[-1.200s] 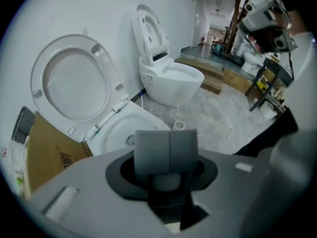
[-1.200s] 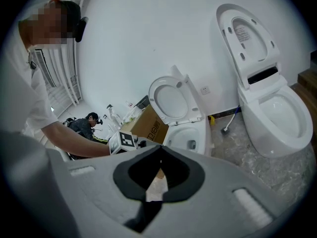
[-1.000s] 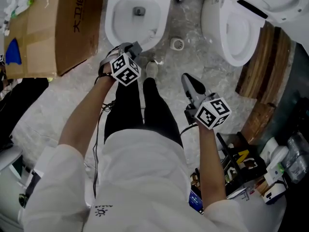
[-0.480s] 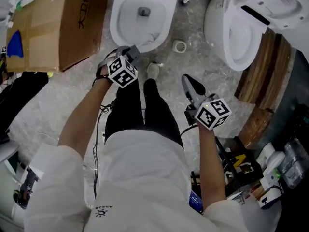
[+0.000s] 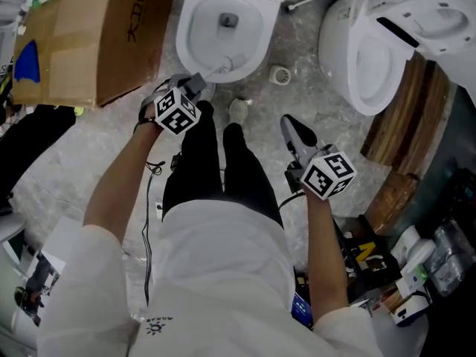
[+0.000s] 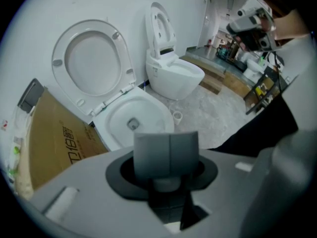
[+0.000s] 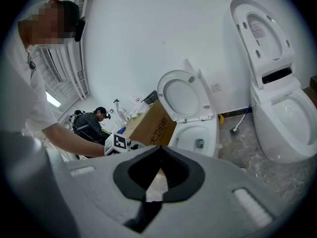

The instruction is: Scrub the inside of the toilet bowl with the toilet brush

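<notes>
Grey marbled floor (image 5: 320,117), white wall, and the bowl (image 5: 197,47) sits with its seat up and nothing in it. Scrubbing looks like it hasn't started, because nobody's holding the brush (image 5: 297,2). It's lying on the floor behind the bowl and off to its right, by the wall, in the gap before the second toilet (image 5: 372,58).

The left claw (image 5: 195,82) hovers just in front of the bowl's near rim, clenched with its pads pressed flat together and nothing between them. The right claw (image 5: 288,123) hangs further back from the bowl, to its right, and it looks clamped and empty too.

What could go wrong from here, as far as one can guess:
- Both claws are clenched, so if the person reaches for the brush without opening one first, they'll just knock it along the floor or deeper into that gap.
- The handle looks thin and lies low, so a pinch near the end probably lets it swing or slip out.
- There's a small white ring (image 5: 280,74) on the floor just right of the bowl's front. A foot or a claw heading for the brush could kick it.
- The box (image 5: 82,36) stands right against the bowl's left side, so the left arm is cramped there.
- Once scrubbing starts, hard strokes could flick water over the rim.
</notes>
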`<state>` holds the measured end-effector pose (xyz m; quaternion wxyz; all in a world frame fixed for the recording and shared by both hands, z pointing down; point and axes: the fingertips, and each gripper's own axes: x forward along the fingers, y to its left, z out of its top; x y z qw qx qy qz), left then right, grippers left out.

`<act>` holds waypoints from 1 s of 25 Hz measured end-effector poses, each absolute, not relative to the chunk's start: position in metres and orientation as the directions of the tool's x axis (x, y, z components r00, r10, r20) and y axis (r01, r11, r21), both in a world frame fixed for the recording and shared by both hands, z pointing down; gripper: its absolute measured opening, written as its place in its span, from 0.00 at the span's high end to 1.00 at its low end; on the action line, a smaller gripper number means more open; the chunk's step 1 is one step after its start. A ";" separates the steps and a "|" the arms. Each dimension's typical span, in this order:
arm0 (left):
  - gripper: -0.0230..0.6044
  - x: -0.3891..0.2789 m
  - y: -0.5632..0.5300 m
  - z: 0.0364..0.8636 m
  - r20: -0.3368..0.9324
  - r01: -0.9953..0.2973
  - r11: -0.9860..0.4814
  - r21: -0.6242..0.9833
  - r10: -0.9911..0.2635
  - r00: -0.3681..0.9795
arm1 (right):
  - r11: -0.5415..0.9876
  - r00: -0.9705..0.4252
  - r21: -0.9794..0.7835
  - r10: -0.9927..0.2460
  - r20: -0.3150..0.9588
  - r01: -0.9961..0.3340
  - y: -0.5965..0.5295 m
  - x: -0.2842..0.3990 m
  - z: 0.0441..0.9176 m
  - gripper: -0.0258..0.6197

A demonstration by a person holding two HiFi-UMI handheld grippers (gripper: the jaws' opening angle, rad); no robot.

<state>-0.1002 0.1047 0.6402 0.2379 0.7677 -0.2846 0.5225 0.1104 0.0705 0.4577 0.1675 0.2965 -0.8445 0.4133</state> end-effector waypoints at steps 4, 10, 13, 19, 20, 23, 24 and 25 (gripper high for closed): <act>0.72 -0.115 0.107 0.639 0.942 -0.683 -0.727 0.070 -0.177 0.285 | 0.488 -0.772 -0.600 -0.356 0.526 -0.634 0.065 0.103 0.457 0.96; 0.72 -0.139 0.111 0.641 0.950 -0.688 -0.721 0.082 -0.152 0.272 | 0.490 -0.772 -0.599 -0.350 0.530 -0.633 0.059 0.099 0.457 0.96; 0.72 -0.156 0.113 0.642 0.956 -0.688 -0.722 0.081 -0.139 0.258 | 0.491 -0.772 -0.599 -0.350 0.530 -0.633 0.055 0.094 0.458 0.96; 0.72 -0.185 0.114 0.644 0.964 -0.702 -0.708 0.076 -0.127 0.233 | 0.490 -0.775 -0.602 -0.344 0.530 -0.630 0.052 0.085 0.461 0.96; 0.72 -0.189 0.113 0.644 0.965 -0.707 -0.703 0.076 -0.127 0.230 | 0.490 -0.775 -0.603 -0.343 0.531 -0.630 0.052 0.084 0.461 0.96; 0.72 -0.202 0.108 0.644 0.967 -0.725 -0.685 0.075 -0.129 0.221 | 0.486 -0.772 -0.603 -0.343 0.535 -0.633 0.050 0.081 0.462 0.96; 0.72 -0.206 0.106 0.644 0.967 -0.729 -0.681 0.074 -0.129 0.219 | 0.484 -0.771 -0.602 -0.343 0.536 -0.635 0.049 0.081 0.463 0.96; 0.72 -0.209 0.105 0.644 0.968 -0.730 -0.680 0.072 -0.129 0.215 | 0.482 -0.770 -0.602 -0.344 0.538 -0.636 0.048 0.080 0.463 0.96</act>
